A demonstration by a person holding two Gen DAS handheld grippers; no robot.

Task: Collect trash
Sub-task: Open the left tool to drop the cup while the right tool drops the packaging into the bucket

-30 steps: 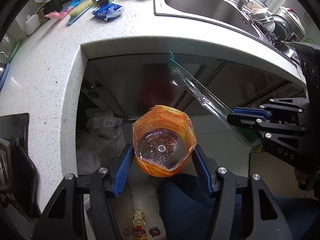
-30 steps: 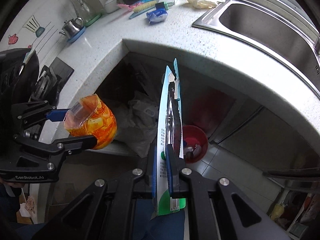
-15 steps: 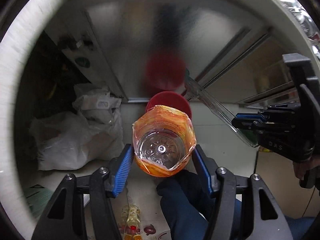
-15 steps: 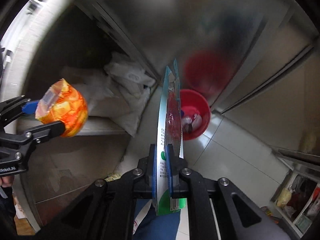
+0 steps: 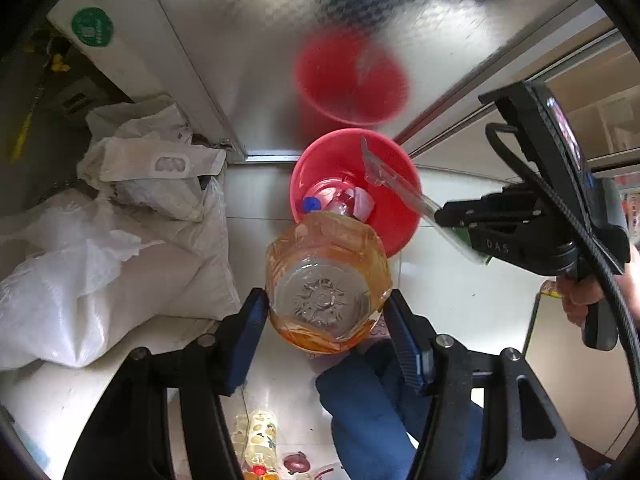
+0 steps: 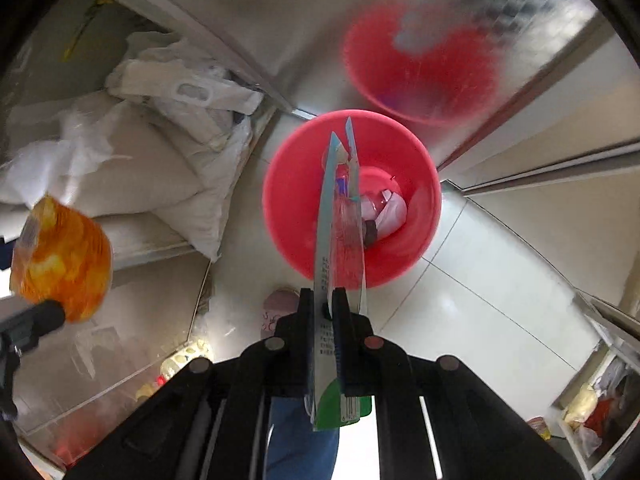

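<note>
My left gripper point(image 5: 326, 308) is shut on an orange-labelled plastic bottle point(image 5: 328, 280), bottom end toward the camera, held just short of a red bin point(image 5: 392, 200) on the floor. The bottle also shows at the left of the right wrist view point(image 6: 64, 256). My right gripper point(image 6: 329, 308) is shut on a flat clear plastic package point(image 6: 340, 232) with a green and white card, and its far end reaches over the red bin point(image 6: 300, 184). The bin holds a bottle with a blue cap point(image 5: 310, 203) and other scraps. The right gripper also shows in the left wrist view point(image 5: 452, 214).
White sacks and bags point(image 5: 120, 232) are piled on the floor left of the bin. A shiny metal cabinet door point(image 5: 260, 40) behind the bin mirrors it. A small bottle point(image 5: 256, 444) lies on the tiled floor near my blue trouser leg point(image 5: 372, 416).
Both grippers have dropped from counter height down toward the floor and closer to the red bin. The package now reaches over the bin. Both still hold their items.
</note>
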